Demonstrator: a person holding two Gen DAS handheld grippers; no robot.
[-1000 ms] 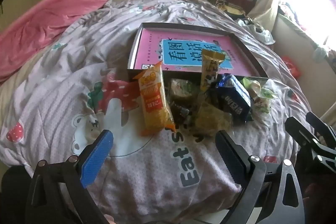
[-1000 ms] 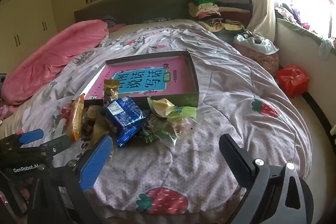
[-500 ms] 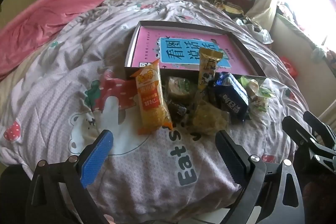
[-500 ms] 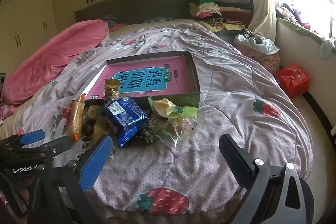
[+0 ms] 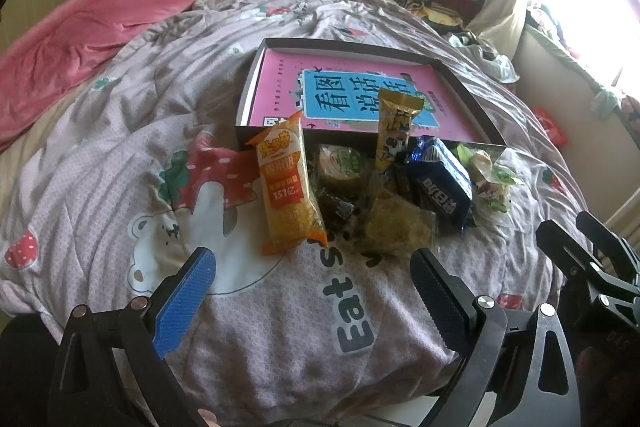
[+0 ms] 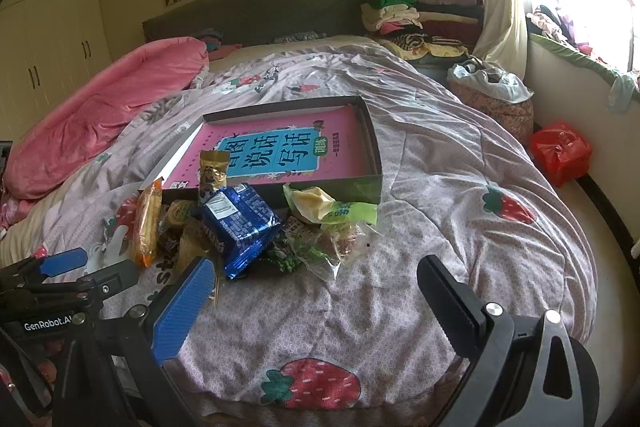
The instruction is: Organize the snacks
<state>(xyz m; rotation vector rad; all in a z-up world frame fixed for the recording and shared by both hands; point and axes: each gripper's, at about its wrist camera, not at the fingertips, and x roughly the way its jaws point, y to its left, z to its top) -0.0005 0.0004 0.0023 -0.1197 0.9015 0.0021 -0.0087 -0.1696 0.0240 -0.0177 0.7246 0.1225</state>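
Orange and upright in the heap, a long snack packet [image 5: 289, 183] lies at the left end of a small pile of snacks on the quilt [image 5: 120, 163], just in front of a shallow dark box [image 5: 250, 89] that holds a pink book [image 5: 280, 83]. Beside the orange packet sit a round green-labelled cake [image 5: 343, 165], a gold packet [image 5: 394, 129] leaning on the box's front wall, a blue biscuit pack [image 5: 438, 187], a clear wrapper of pale crumbly biscuit [image 5: 396, 227] and, at the right end, some green-and-yellow wrapped sweets [image 6: 328, 205]. The left gripper [image 5: 312, 291] hovers over the quilt near the pile, its fingers spread wide and holding nothing. The right gripper [image 6: 316, 301] is likewise spread wide and empty, off to the right of the pile. A pink duvet [image 6: 100, 115] is bunched along the left side of the bed, folded clothes [image 6: 396, 3] are stacked by the headboard, and a red bag [image 6: 560, 151] sits on the floor by the window wall.
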